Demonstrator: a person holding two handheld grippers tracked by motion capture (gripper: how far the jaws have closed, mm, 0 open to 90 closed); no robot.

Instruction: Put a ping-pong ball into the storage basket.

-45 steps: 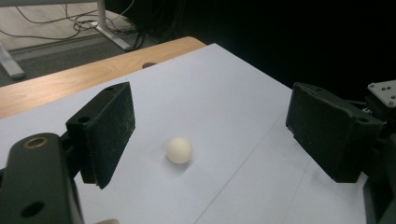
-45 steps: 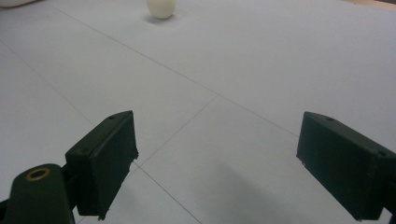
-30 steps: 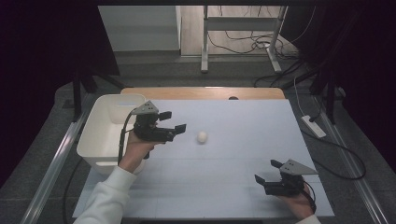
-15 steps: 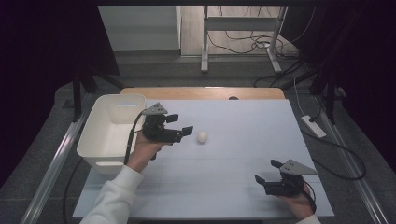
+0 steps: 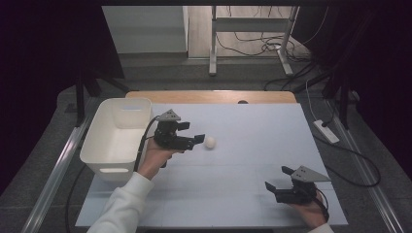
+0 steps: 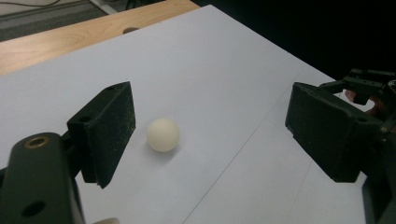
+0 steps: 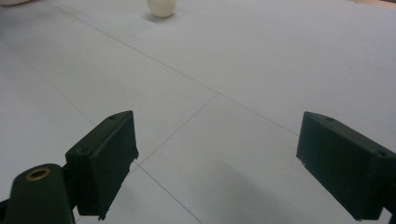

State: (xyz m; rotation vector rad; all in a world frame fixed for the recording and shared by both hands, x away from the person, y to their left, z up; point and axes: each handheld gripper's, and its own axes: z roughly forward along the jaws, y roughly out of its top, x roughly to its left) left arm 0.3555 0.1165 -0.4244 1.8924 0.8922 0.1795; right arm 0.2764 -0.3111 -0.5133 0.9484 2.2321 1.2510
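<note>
A small white ball lies on the pale table sheet, left of its middle. My left gripper hovers just left of the ball, pointing at it, jaws open. In the left gripper view the ball rests on the sheet close to the left pad without touching it, and my left gripper holds nothing. My right gripper sits near the table's front right, open and empty. Seen from my right gripper, the ball is far off at the top edge.
A white plastic bin stands at the table's left edge, right behind my left hand. A bare wooden strip runs along the far edge. Off the right side, a power strip and cables lie on the floor.
My left gripper has moved right and a little lower, closing the gap to the ball. The ball and the right gripper have stayed where they were.
</note>
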